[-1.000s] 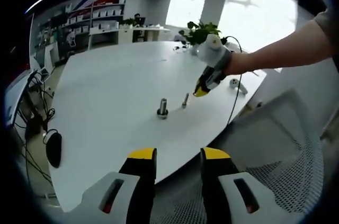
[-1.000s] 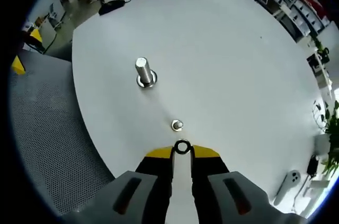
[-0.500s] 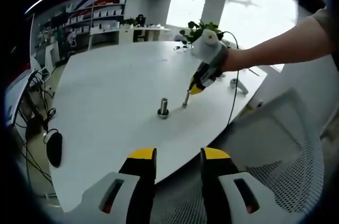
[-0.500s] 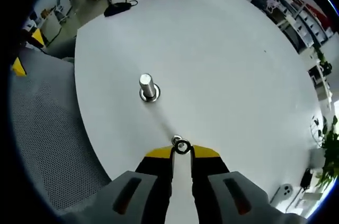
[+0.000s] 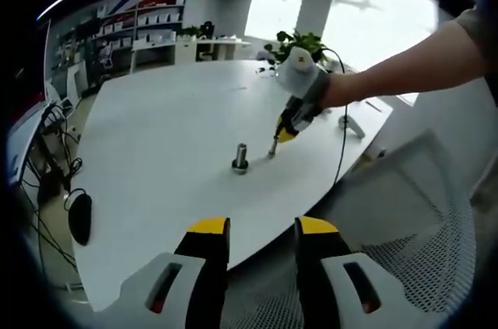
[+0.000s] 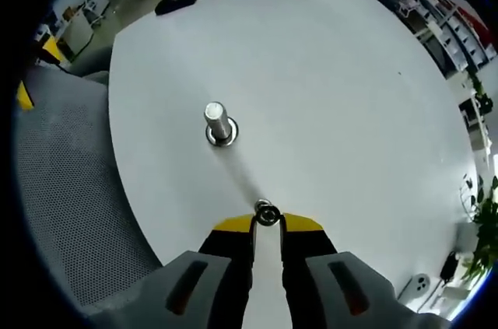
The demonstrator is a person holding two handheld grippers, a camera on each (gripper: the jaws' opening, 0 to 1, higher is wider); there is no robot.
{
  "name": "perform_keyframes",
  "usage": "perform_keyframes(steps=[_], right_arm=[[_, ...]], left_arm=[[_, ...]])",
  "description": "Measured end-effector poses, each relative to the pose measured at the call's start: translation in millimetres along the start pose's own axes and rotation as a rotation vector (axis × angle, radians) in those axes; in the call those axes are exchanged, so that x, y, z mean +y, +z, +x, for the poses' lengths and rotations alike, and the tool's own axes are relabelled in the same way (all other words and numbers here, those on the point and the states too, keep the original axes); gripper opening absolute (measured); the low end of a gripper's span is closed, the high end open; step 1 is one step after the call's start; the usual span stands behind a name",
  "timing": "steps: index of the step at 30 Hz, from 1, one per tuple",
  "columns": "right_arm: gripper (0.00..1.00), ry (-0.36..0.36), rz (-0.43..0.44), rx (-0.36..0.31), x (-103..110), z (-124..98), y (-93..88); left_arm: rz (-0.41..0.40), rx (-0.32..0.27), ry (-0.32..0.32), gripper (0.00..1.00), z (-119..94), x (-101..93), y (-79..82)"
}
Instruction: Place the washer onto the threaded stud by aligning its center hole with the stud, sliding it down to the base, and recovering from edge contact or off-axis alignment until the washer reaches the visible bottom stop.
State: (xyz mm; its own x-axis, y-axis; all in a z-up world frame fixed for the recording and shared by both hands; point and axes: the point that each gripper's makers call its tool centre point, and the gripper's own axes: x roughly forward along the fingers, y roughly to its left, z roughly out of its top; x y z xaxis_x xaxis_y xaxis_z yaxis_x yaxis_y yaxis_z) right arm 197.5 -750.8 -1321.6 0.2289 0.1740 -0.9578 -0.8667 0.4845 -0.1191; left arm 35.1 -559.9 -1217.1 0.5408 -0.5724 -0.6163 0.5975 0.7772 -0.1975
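We have the washer (image 6: 267, 215) pinched by its rim between the yellow tips of the right gripper (image 6: 267, 221), jaws nearly together. It sits right over the top of the thin threaded stud (image 5: 272, 147), which stands upright on the white table (image 6: 334, 96). In the left gripper view the right gripper (image 5: 286, 131) comes in from the right, its tip at the head of that stud. We cannot tell whether the hole has caught the stud or the washer is only resting on its top.

The left gripper (image 5: 262, 229) hangs back over the near edge of the table, jaws apart and holding nothing. A thicker stud with a wide base (image 6: 217, 120) stands near, apart from the thin one.

Handling, as we judge it: the washer is a small, stiff metal ring, very light, smooth and apt to slip or flip out of a rim pinch. Hold should stay on the outer edge, leaving the centre hole free. It seems too stiff to give, so an off-axis approach would likely hang on the threads; levelling it should free it, not pressing. Once threaded, it should drop by its own weight when let go.
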Motion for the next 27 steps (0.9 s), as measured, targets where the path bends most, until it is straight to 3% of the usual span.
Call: perform_keyframes(steps=[27], right_arm=[[0.15, 0.042, 0.010, 0.059, 8.4, 39.3, -14.3]], left_arm=[[-0.006, 0.014, 0.007, 0.31, 0.2, 1.0, -2.7]])
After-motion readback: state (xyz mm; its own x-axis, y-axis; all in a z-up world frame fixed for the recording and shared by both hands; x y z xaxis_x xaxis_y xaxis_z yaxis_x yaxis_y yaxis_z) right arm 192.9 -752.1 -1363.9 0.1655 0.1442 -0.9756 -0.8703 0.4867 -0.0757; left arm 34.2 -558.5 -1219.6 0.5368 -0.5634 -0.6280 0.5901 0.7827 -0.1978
